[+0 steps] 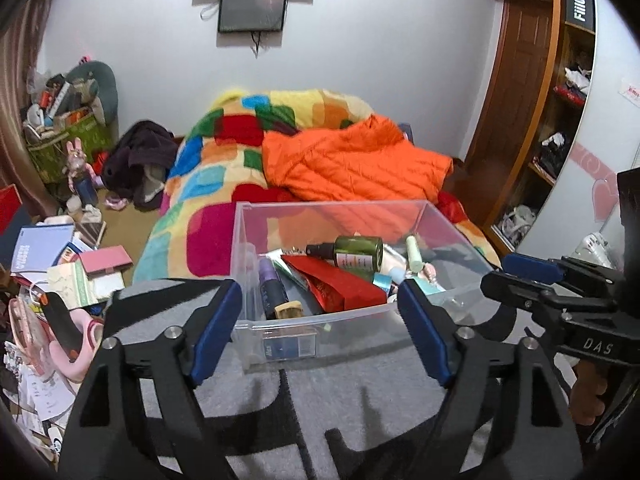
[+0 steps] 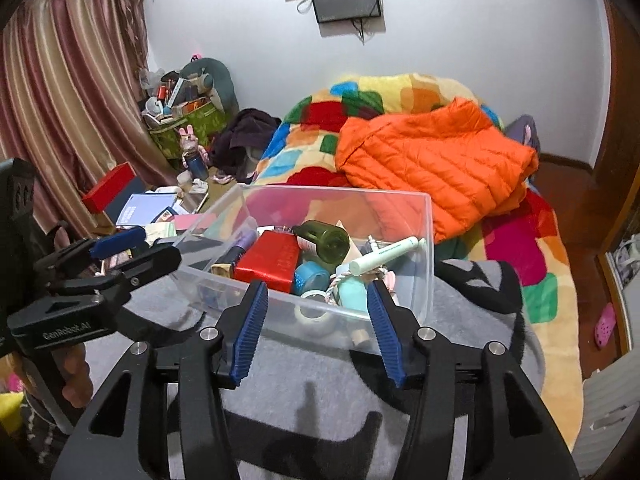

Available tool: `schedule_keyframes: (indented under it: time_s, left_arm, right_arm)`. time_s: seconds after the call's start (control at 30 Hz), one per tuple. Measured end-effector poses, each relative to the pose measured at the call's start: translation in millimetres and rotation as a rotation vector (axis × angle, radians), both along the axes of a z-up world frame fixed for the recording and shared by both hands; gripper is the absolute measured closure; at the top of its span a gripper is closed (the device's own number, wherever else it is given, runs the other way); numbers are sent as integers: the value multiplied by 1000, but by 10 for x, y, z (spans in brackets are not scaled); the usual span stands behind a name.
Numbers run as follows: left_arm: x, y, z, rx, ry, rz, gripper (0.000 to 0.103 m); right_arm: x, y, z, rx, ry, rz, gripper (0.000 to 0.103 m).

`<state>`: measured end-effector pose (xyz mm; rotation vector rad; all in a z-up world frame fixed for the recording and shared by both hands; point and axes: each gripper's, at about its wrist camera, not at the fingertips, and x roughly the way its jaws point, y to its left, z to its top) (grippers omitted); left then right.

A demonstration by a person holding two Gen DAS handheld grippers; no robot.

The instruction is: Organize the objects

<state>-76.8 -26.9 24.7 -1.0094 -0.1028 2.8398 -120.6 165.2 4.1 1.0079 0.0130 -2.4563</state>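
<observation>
A clear plastic bin (image 1: 320,320) (image 2: 416,216) sits on a grey and black blanket on the bed. It holds a red packet (image 1: 340,284) (image 2: 272,260), a green bottle (image 1: 356,250) (image 2: 326,240), a purple tube (image 1: 270,280), a pale green tube (image 2: 384,256), a blue tape roll (image 2: 310,276) and other small toiletries. My left gripper (image 1: 320,320) is open and empty, just in front of the bin's near wall. My right gripper (image 2: 316,320) is open and empty at the bin's near right corner. Each gripper shows in the other's view (image 1: 532,276) (image 2: 120,252).
An orange puffer jacket (image 1: 352,164) (image 2: 436,168) lies on a multicoloured blanket (image 1: 224,148) behind the bin. Books, boxes and papers (image 1: 68,256) clutter the floor at left. A full green bag (image 2: 188,120) stands by the curtain. A wooden shelf unit (image 1: 560,112) stands at right.
</observation>
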Motion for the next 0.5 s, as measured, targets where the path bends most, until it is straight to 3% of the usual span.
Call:
schedule_keyframes:
  time_s: [0.07, 0.23, 0.5]
  left_arm:
    - [75, 24, 22, -18, 26, 12, 14]
    - [248, 110, 17, -64, 67, 29, 11]
    - [345, 183, -113, -64, 33, 40, 11]
  right_arm:
    - [67, 6, 8, 0, 18, -16, 45]
    - [194, 72, -6, -24, 49, -52, 35]
    - [347, 9, -31, 41, 90, -57, 30]
